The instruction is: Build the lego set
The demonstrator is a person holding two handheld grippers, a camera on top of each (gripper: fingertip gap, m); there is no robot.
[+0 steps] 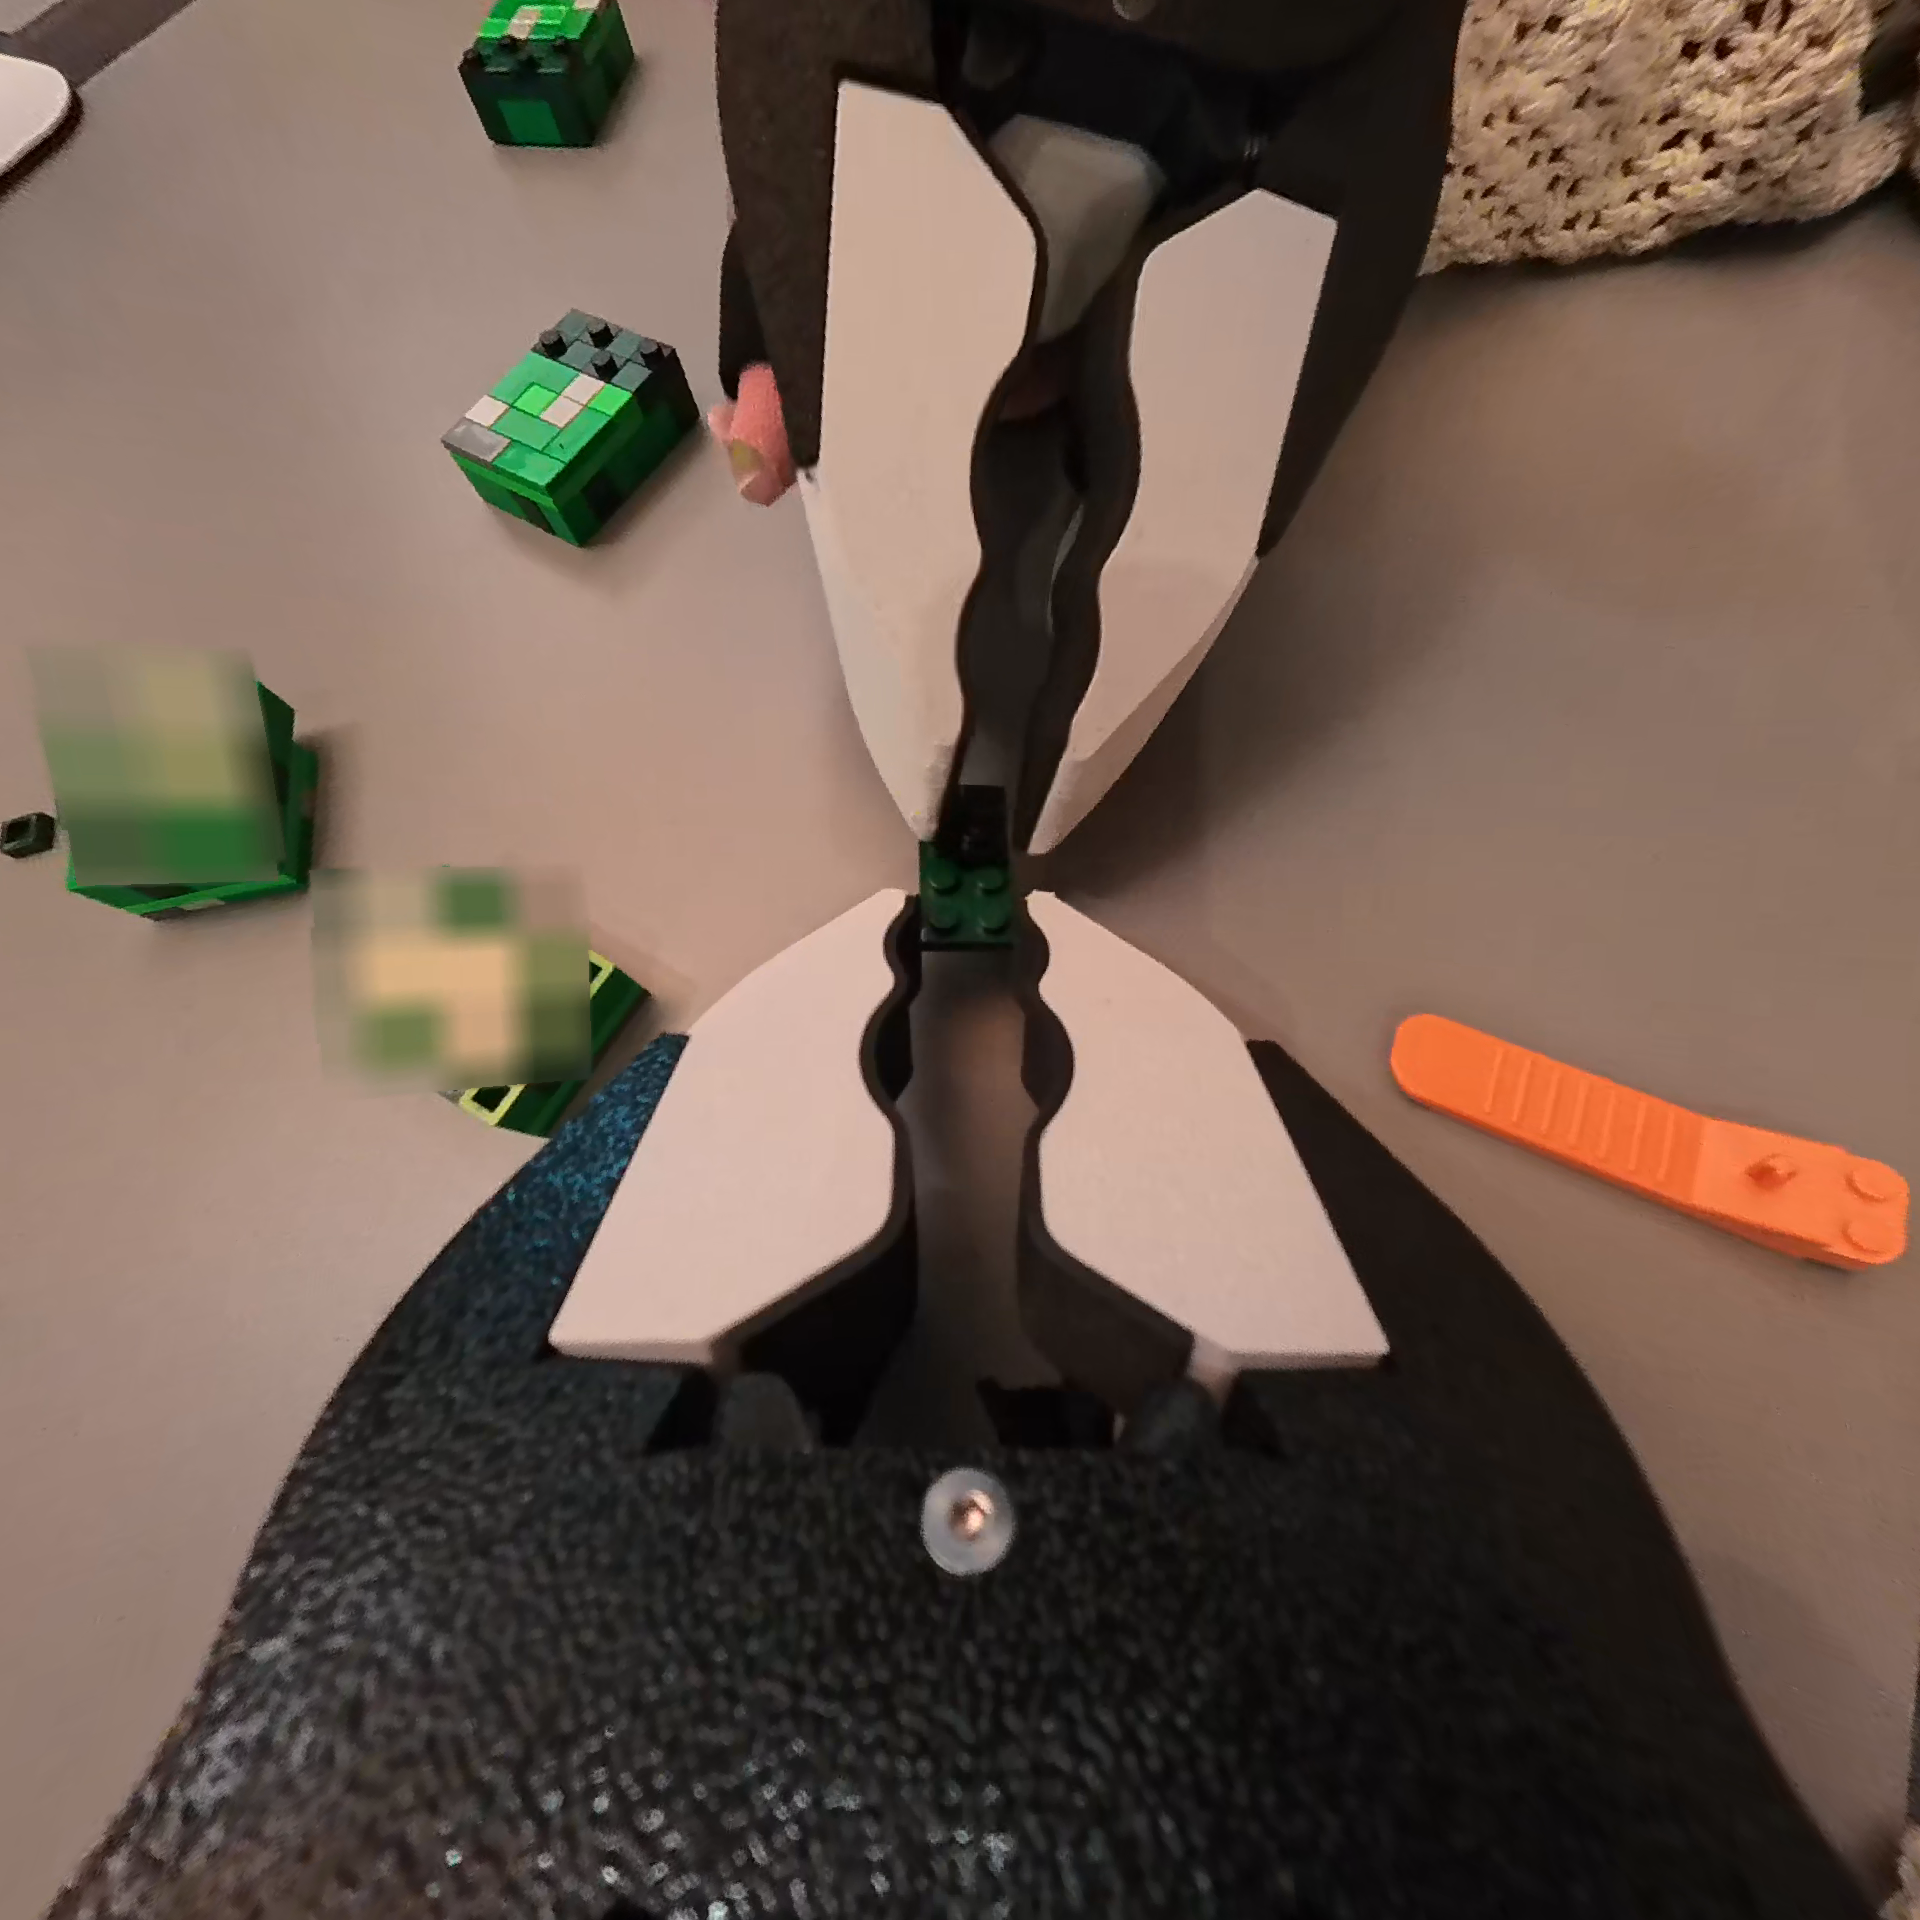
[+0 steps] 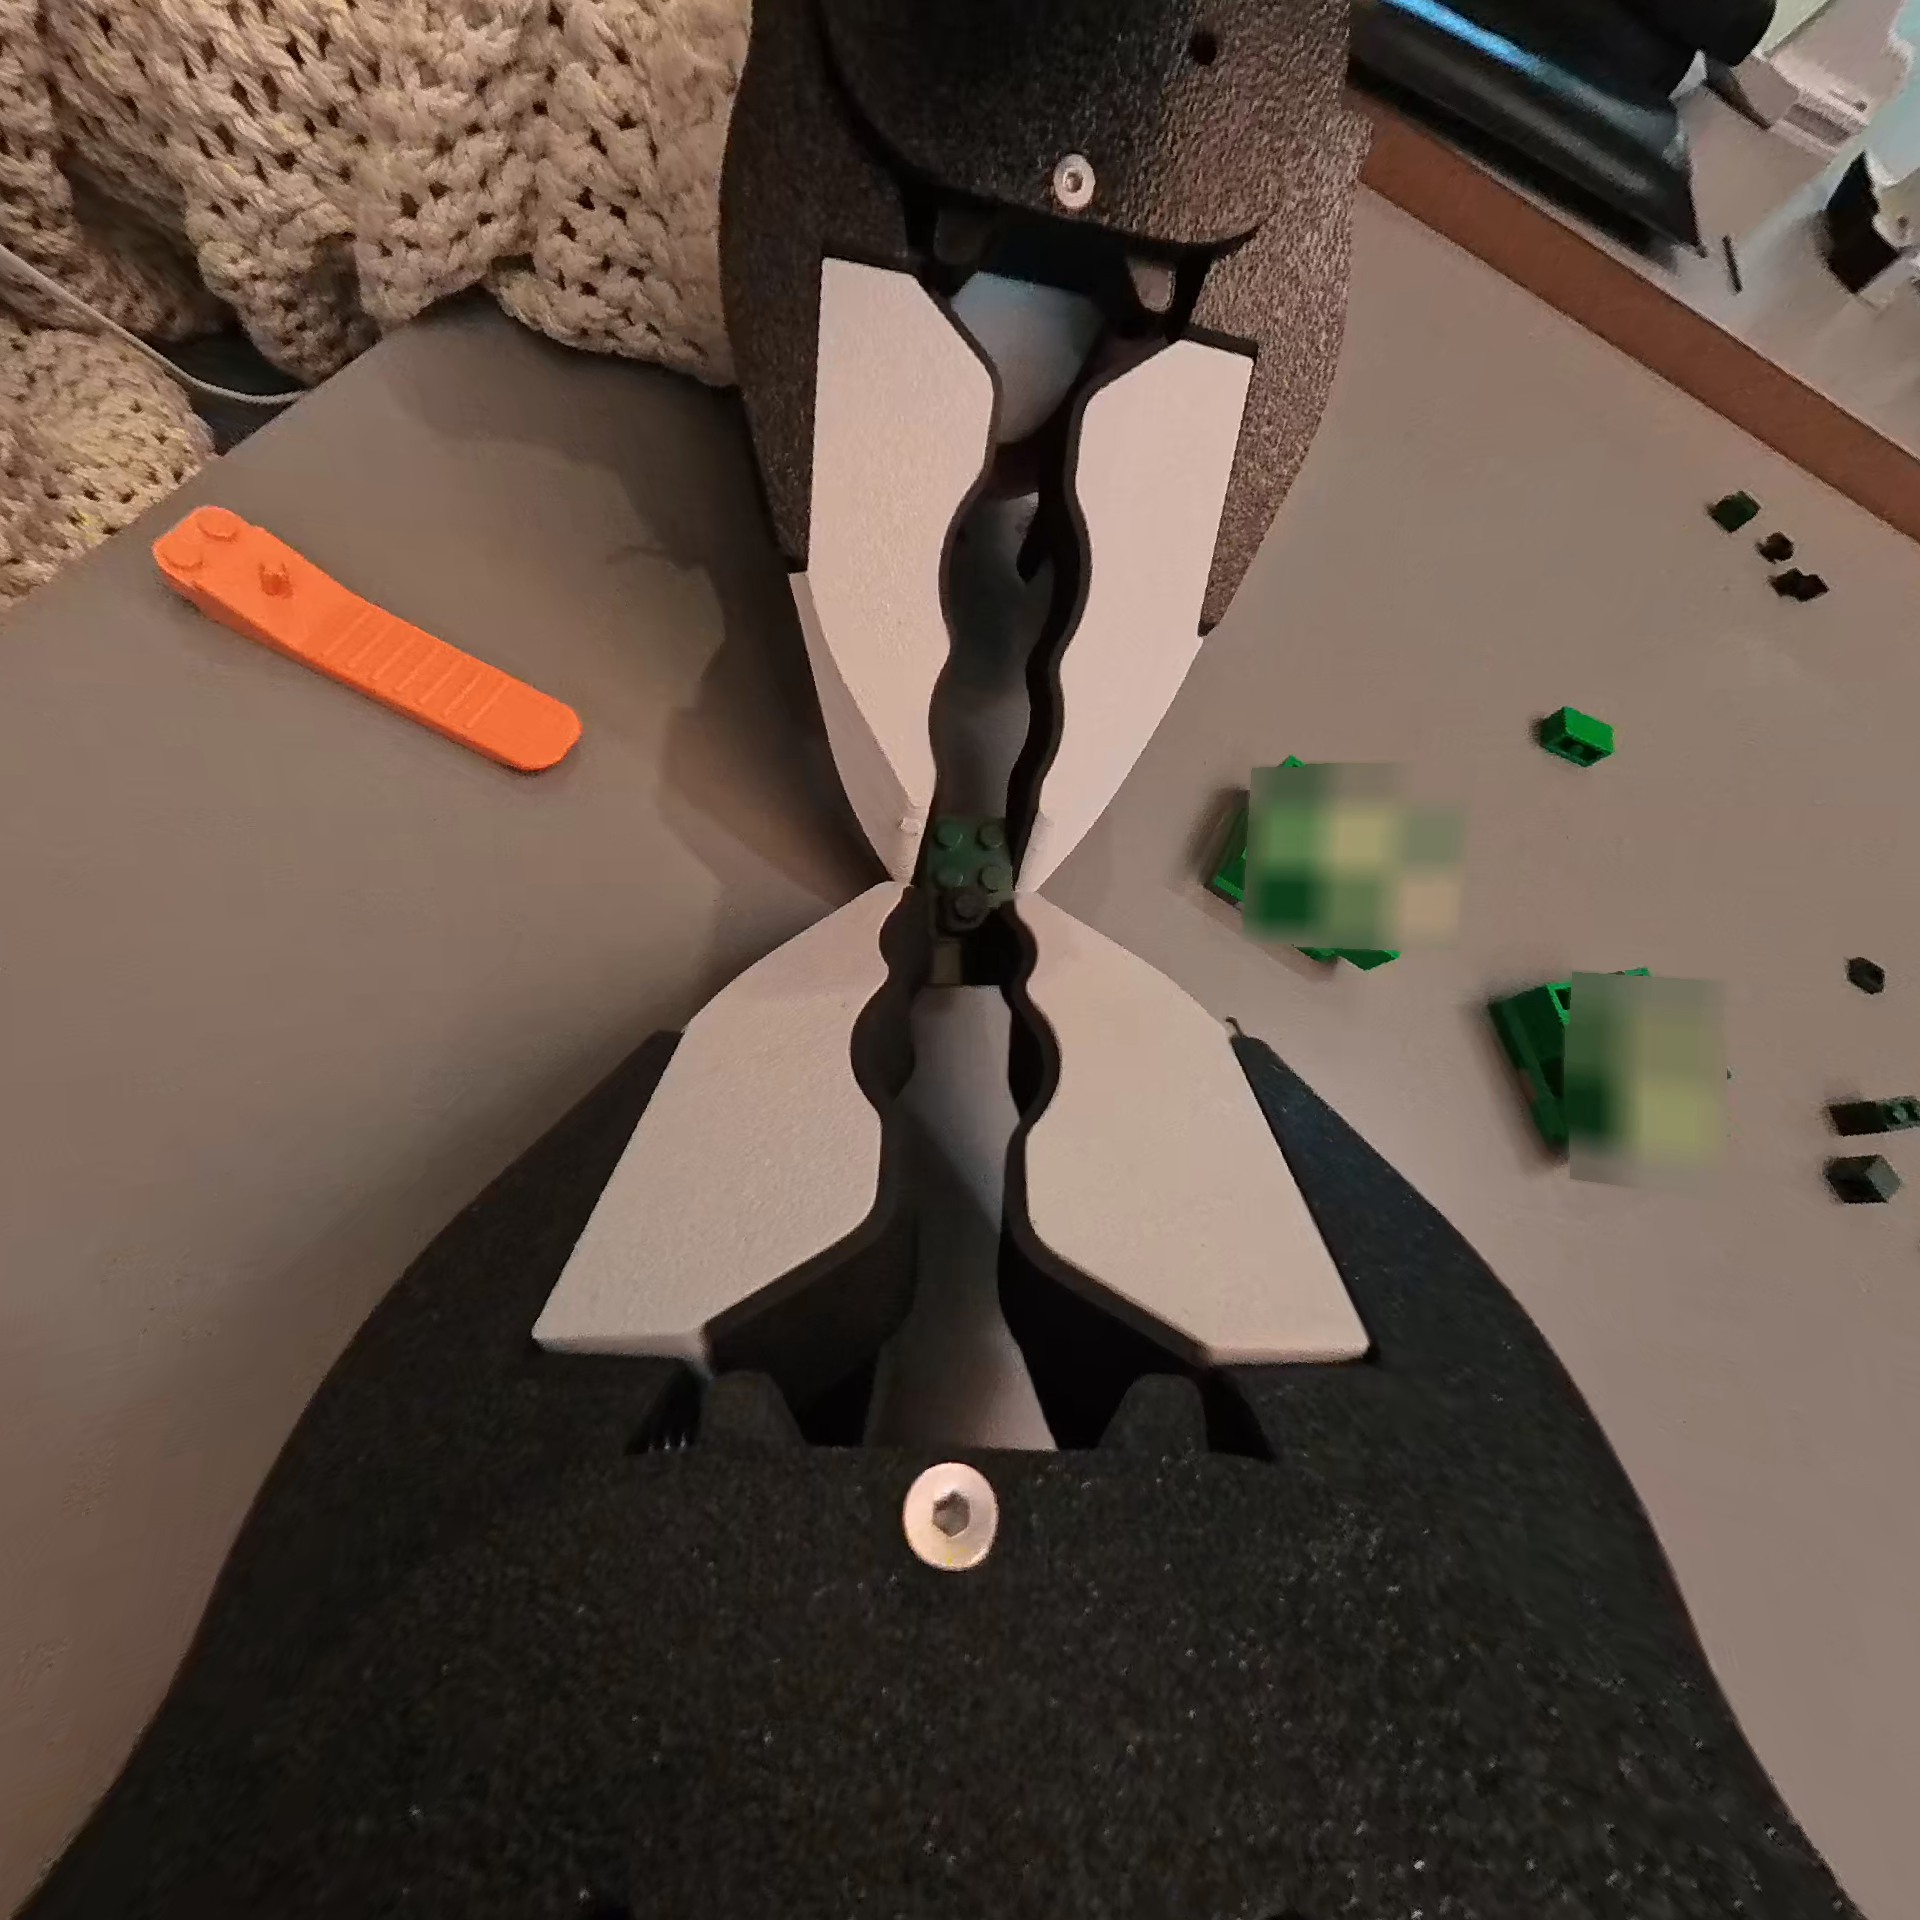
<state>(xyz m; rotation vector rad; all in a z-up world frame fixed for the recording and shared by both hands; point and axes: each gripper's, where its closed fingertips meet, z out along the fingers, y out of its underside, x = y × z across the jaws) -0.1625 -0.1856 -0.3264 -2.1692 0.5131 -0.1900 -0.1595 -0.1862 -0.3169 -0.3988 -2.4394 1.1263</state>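
In the left wrist view my left gripper (image 1: 966,925) is shut on a small dark green studded plate (image 1: 967,906) at its fingertips. My right gripper (image 1: 982,826) comes in from the top, tip to tip with it, shut on a small black piece (image 1: 983,814) that touches the plate's far edge. In the right wrist view my right gripper (image 2: 968,930) holds the black piece (image 2: 966,914), and the left gripper (image 2: 971,831) holds the green plate (image 2: 971,860) opposite. Both are held above the grey table (image 1: 1455,779).
An orange brick separator (image 1: 1652,1138) lies on the table, also in the right wrist view (image 2: 364,634). Green cube builds (image 1: 571,426) (image 1: 545,68) sit to the left. Loose dark and green pieces (image 2: 1576,736) (image 2: 1766,545) lie scattered. A knit blanket (image 2: 364,177) covers the table's end. Less than 4 cm separates the two grippers' tips.
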